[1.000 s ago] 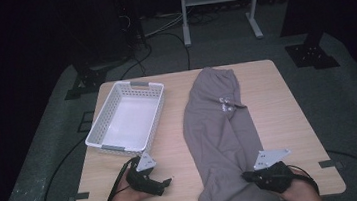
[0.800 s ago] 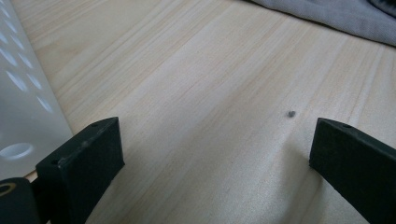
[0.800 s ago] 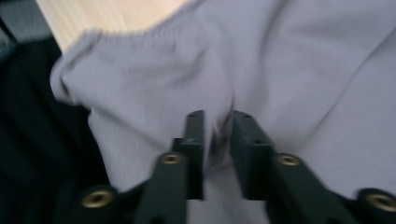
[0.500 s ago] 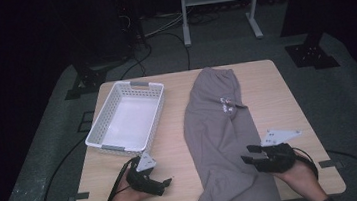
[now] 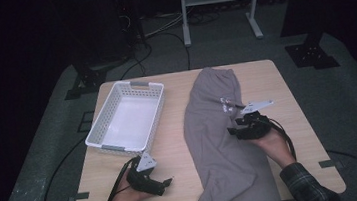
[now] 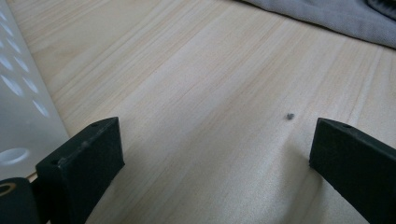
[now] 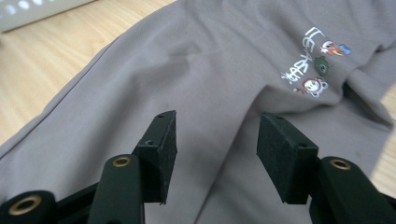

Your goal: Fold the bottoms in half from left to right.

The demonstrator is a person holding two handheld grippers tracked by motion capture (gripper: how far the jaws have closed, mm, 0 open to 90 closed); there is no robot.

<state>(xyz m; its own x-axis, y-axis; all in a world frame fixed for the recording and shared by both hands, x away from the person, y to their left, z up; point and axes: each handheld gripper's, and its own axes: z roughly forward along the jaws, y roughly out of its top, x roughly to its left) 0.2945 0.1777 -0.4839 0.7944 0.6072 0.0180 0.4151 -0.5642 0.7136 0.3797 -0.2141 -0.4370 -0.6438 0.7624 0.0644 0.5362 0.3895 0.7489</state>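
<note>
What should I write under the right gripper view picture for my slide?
Open tongs hover over grey trousers with a small cartoon print.

The right gripper (image 7: pixel 212 154) is held above grey trousers (image 7: pixel 210 74), its jaws having just opened, empty. A small print (image 7: pixel 314 63) is seen beyond.
</note>
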